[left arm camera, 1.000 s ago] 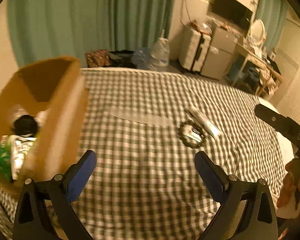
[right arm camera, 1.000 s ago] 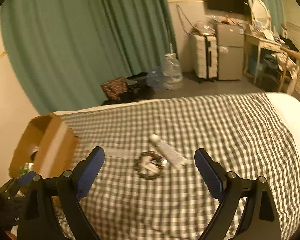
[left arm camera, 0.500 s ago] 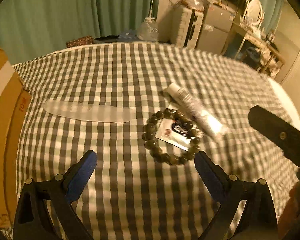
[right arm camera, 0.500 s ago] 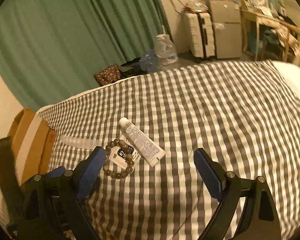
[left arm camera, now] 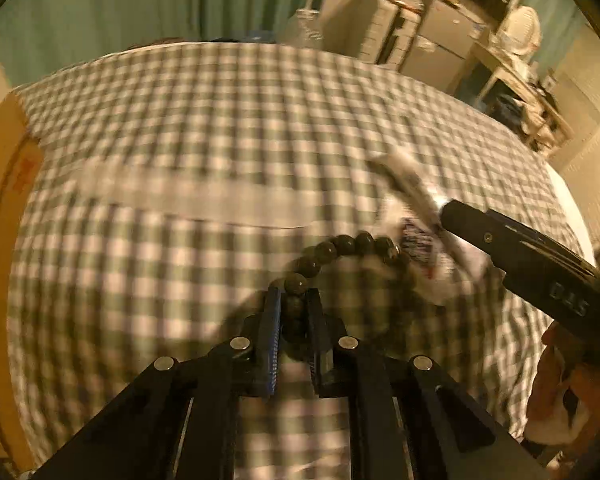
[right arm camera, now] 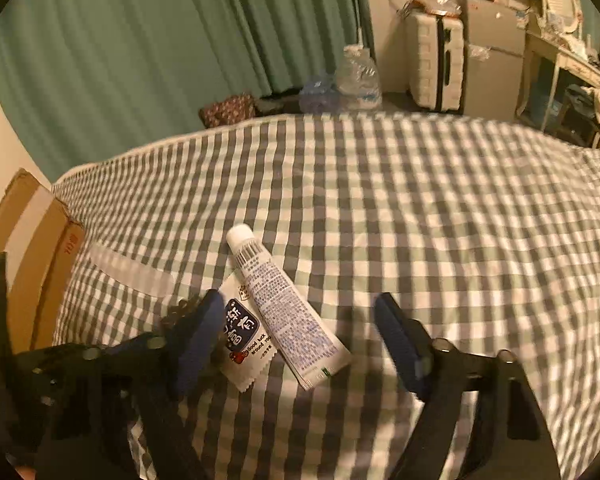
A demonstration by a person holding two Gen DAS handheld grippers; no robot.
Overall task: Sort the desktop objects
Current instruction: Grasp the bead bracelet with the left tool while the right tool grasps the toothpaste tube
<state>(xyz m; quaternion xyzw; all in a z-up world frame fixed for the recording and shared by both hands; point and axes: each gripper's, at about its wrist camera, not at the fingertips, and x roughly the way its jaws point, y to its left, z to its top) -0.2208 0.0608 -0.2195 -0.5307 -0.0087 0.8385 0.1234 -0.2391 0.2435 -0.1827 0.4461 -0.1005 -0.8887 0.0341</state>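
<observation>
My left claw [left arm camera: 293,312] is closing, pinched narrow on the bead bracelet [left arm camera: 342,250] lying on the checked cloth [left arm camera: 220,120]. My right claw [right arm camera: 300,332] is closing too, half wide astride the tube [right arm camera: 288,312], not yet pressing it. Beyond lie the sachet [right arm camera: 242,332] and a clear strip [right arm camera: 132,270]. All four remain unsorted; the cardboard box [right arm camera: 28,248] waits farthest left.
</observation>
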